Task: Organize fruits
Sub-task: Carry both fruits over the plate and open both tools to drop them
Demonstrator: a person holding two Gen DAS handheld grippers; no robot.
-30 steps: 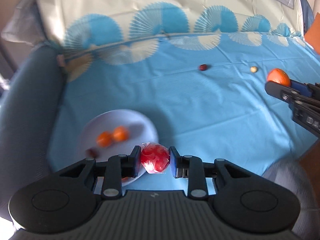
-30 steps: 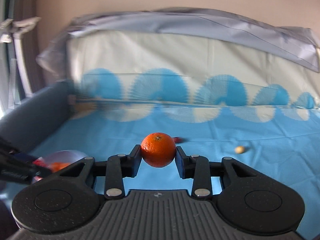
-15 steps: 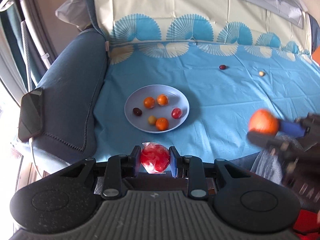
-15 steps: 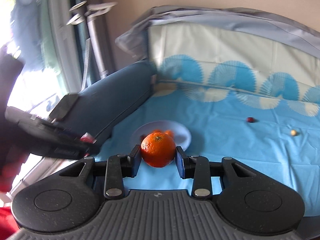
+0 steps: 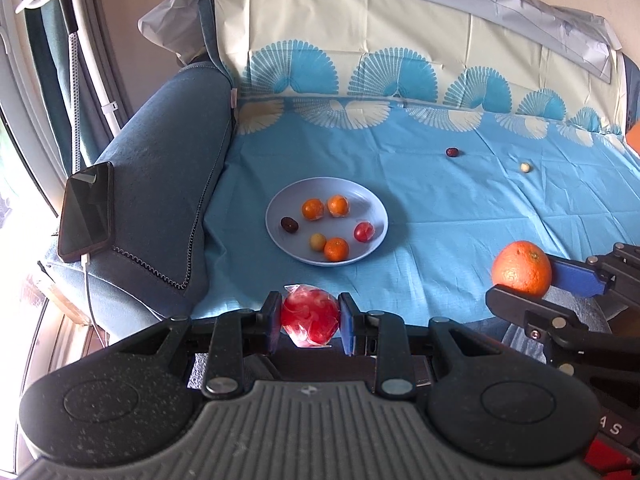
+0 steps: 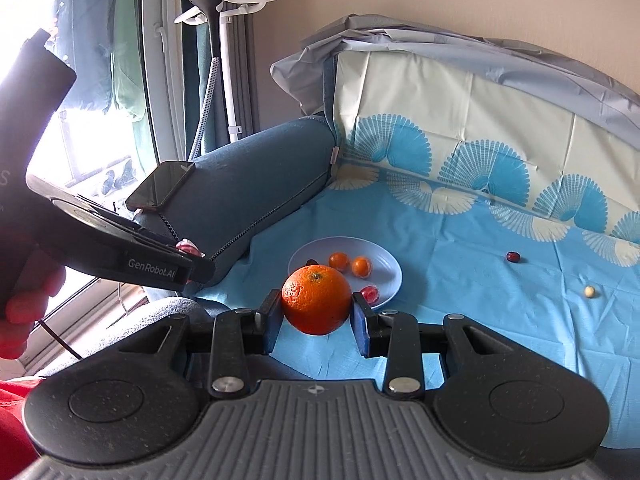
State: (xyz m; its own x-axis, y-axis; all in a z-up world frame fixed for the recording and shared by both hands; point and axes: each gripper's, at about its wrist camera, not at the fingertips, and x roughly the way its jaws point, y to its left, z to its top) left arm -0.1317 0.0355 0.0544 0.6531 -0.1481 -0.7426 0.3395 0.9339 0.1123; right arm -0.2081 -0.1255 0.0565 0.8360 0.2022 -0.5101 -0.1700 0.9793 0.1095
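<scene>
A: Nearest in the left wrist view, what is the left gripper (image 5: 310, 322) holding?

B: A red fruit in clear wrap (image 5: 310, 317), pinched between both blue pads. Its lower part sits behind the gripper body.

A: And the right gripper (image 6: 316, 316)?

B: Its jaws are clamped on a large orange (image 6: 316, 299). From the left view the orange's underside is hidden by the near finger, and the gripper body runs off the frame edge.

A: Beyond them?

B: A pale blue plate (image 5: 280, 208) rests on the blue cloth (image 5: 460, 216), holding three small oranges, a red fruit, a dark one and a yellowish one. In the right view the large orange covers the plate's near side.

A: Farther out?

B: A small dark red fruit (image 5: 452, 152) and a pale round one (image 5: 525, 167) lie apart on the cloth; too small to name, perhaps a grape and a nut.

A: To the left?

B: A phone (image 5: 86, 211) lies on the sofa arm (image 5: 160, 184), a cable at its near end.
</scene>
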